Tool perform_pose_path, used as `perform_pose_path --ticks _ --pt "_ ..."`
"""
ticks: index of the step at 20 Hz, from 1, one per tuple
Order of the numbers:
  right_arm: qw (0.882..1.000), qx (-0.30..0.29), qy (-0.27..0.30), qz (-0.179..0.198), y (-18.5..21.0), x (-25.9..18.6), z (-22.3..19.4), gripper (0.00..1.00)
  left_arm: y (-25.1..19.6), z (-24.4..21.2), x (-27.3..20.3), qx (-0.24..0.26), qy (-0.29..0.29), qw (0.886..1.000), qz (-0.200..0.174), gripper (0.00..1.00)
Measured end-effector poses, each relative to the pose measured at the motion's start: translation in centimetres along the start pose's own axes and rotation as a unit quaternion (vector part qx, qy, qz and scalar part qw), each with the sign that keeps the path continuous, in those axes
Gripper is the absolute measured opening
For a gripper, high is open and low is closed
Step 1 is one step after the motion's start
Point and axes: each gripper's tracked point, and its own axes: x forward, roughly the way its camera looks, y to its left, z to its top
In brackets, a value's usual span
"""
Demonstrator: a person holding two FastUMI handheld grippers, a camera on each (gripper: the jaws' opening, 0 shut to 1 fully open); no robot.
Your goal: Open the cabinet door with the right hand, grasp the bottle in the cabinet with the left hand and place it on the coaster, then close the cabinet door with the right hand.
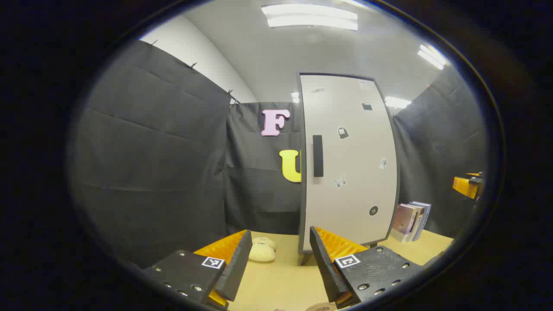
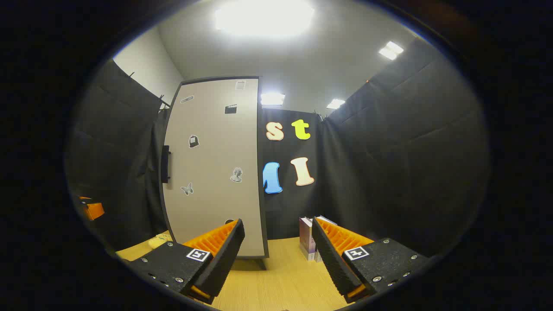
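The cabinet stands upright at the far side of the bench, its door closed, with a dark handle on the door's left edge. The bottle cannot be seen behind the closed door. The left gripper hovers over the bench with its fingers spread wide, holding nothing. The right gripper likewise hangs wide apart and empty. A few books stand just right of the cabinet. A pale soft thing lies left of it.
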Motion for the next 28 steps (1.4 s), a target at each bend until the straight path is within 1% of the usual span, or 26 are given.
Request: perform_pose_path --ticks 8,19,23,24,25,28 --pt "1.000 -0.009 0.001 0.021 1.7 -0.8 0.2 0.96 1.5 0.2 -0.5 -0.002 -0.002 1.000 0.008 0.77" --pt "0.999 -0.001 0.012 0.032 3.3 -0.5 -0.1 0.96 2.8 0.9 -1.1 -0.001 -0.011 1.000 0.017 0.77" --pt "0.998 0.007 0.015 0.055 5.6 0.6 0.4 0.96 3.8 1.0 -1.5 0.007 -0.013 1.000 0.026 0.77" --pt "0.998 0.007 0.012 0.062 6.3 1.0 0.6 0.95 4.3 1.1 -1.7 0.011 -0.015 0.999 0.030 0.77" --pt "0.998 0.006 0.009 0.068 6.9 1.4 0.9 0.96 4.8 1.3 -2.0 0.016 -0.018 0.999 0.035 0.77" --pt "0.996 0.006 0.005 0.090 9.6 2.6 1.8 0.96 6.6 1.7 -2.8 0.031 -0.024 0.998 0.054 0.77"
